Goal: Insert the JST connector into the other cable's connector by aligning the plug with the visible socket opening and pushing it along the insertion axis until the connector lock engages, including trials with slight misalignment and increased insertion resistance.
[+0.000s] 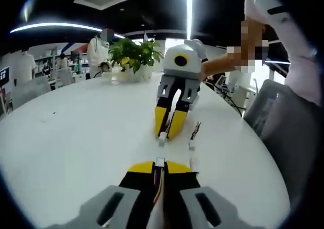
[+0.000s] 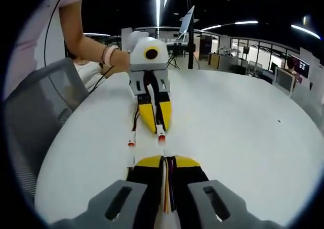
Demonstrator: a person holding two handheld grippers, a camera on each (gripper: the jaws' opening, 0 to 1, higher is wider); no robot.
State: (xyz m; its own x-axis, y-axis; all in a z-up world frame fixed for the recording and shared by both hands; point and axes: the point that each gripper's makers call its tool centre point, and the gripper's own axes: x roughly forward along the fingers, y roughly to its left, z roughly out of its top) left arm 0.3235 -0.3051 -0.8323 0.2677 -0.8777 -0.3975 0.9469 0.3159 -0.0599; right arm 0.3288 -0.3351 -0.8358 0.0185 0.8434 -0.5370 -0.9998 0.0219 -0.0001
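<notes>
On the white round table (image 1: 76,138) my two grippers face each other tip to tip. In the left gripper view my left gripper (image 1: 160,166) is shut on a wired cable, its white connector (image 1: 160,161) poking out past the yellow jaws. Opposite, my right gripper (image 1: 167,133) is shut on the other cable, whose white connector (image 1: 162,136) points back at mine, a short gap between them. In the right gripper view, my right gripper (image 2: 167,161) clamps red, yellow and black wires. My left gripper (image 2: 158,129) holds out its connector (image 2: 161,136). Loose cable ends (image 1: 193,144) (image 2: 131,142) lie beside the jaws.
A potted plant (image 1: 134,54) stands at the table's far side. A grey mesh chair (image 2: 40,102) (image 1: 283,128) sits at the table edge by the person's arm (image 2: 81,37). People and desks fill the office behind.
</notes>
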